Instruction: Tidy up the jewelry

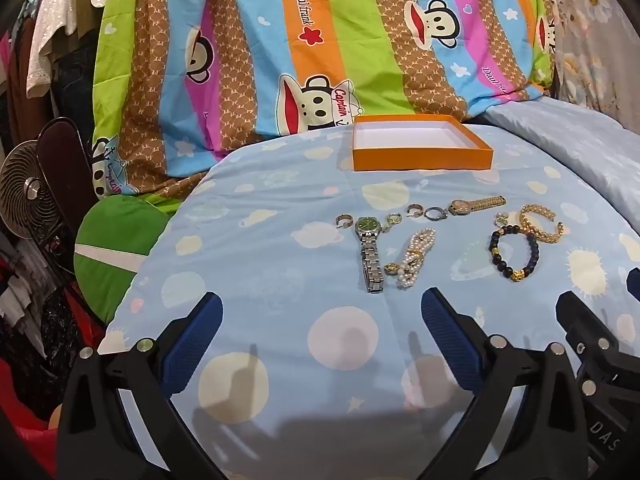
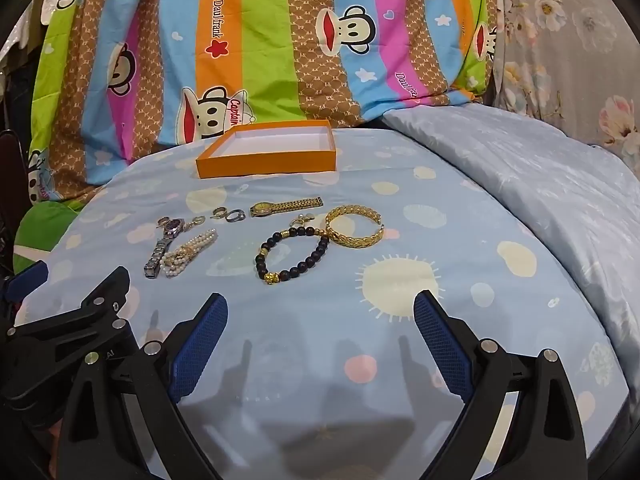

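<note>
An empty orange box (image 1: 420, 156) (image 2: 266, 164) lies at the back of the blue bedsheet. In front of it lie a silver watch (image 1: 370, 256) (image 2: 162, 250), a pearl bracelet (image 1: 414, 258) (image 2: 190, 252), a gold watch (image 1: 476, 204) (image 2: 286, 206), a dark bead bracelet (image 1: 514, 250) (image 2: 294, 254), a gold bangle (image 1: 542, 224) (image 2: 354, 226) and several small rings (image 1: 434, 213) (image 2: 236, 215). My left gripper (image 1: 322, 316) is open and empty, short of the silver watch. My right gripper (image 2: 320, 314) is open and empty, short of the bead bracelet.
A striped cartoon-monkey quilt (image 1: 320, 40) is piled behind the box. A pale blue duvet (image 2: 520, 184) lies at the right. A small fan (image 1: 28, 200) and hanging clothes (image 1: 48, 40) stand off the bed's left edge, with a green cushion (image 1: 116, 248).
</note>
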